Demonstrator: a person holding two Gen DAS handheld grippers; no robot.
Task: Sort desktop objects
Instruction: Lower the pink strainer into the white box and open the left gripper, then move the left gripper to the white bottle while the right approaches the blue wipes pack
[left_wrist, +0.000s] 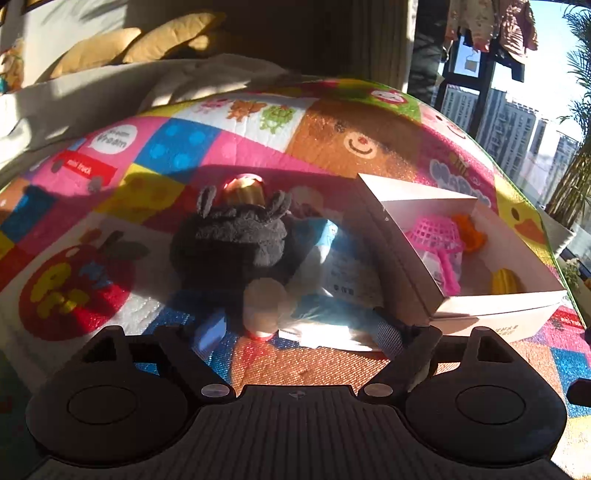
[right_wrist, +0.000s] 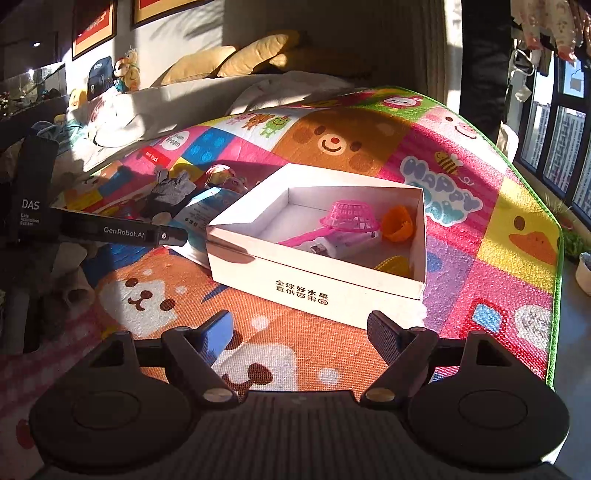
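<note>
Sorting in progress on a patterned play mat spread on the floor; no bench here. The white box serves as the collecting bin and sits at about 12 o'clock from the right tongs, open side up so things can be dropped in from above. Already inside: a pink mesh basket tipped on its side, an orange toy at its 3 o'clock against the far wall, a yellow piece in the near right corner, and a white-and-pink item under the basket that I cannot identify. Right tongs stand apart with nothing between the pads, hovering over bare mat just short of the box. Left tongs also stand apart and empty, aimed at the unsorted pile: a dark grey plush at roughly 11 o'clock from them, a red-and-yellow toy behind it at 12 o'clock, and a blue-and-white packet lying flat between plush and box, its edge touching the box wall. A pale cylinder stands just ahead of the left pads. Judgement: the left side is lining up the next pick; the pile sits beside the box so transfers stay short. Roughly half appears sorted.
</note>
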